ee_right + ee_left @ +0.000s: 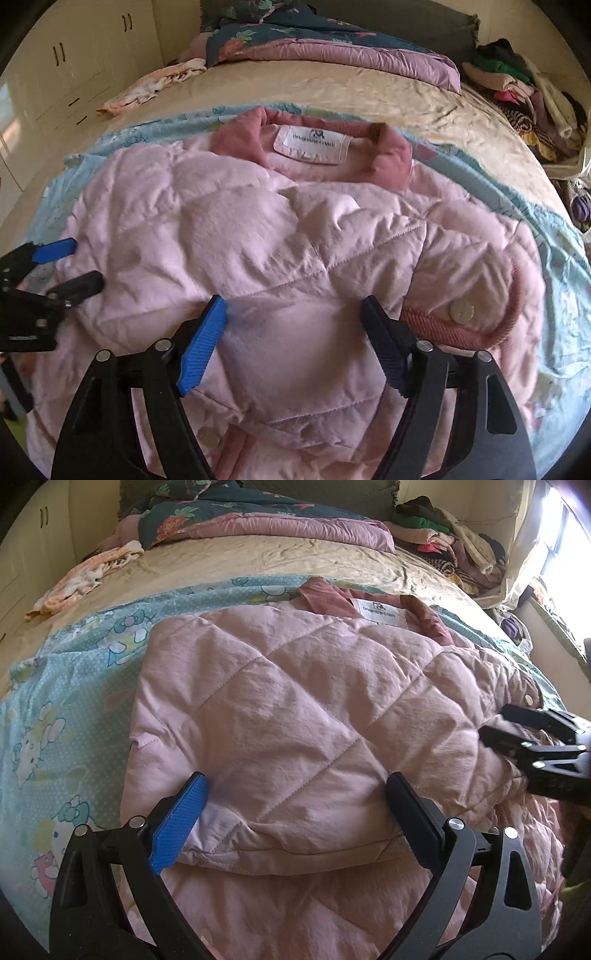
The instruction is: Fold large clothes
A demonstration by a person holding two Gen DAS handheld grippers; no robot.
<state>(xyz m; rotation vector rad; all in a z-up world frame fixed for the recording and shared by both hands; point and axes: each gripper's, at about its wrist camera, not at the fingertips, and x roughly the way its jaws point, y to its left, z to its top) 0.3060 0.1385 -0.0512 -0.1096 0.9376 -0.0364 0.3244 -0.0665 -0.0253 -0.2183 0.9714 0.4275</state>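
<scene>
A pink quilted jacket [295, 709] lies on the bed, collar and white label at the far end, its sides folded inward. It also shows in the right wrist view [295, 243], with a sleeve cuff and snap button [461, 311] folded onto its right side. My left gripper [297, 794] is open and empty, just above the jacket's left folded part. My right gripper [293, 317] is open and empty above the jacket's middle. The right gripper shows in the left wrist view [498, 723] at the jacket's right edge; the left gripper shows in the right wrist view [79, 264] at its left edge.
The jacket rests on a light blue cartoon-print sheet [55, 709] over a beige bedspread [258, 561]. A folded purple and floral quilt [258, 520] lies at the bed's head. A pile of clothes [450, 542] is at the far right, a floral garment [85, 576] at the far left. Cream wardrobes [74, 66] stand left.
</scene>
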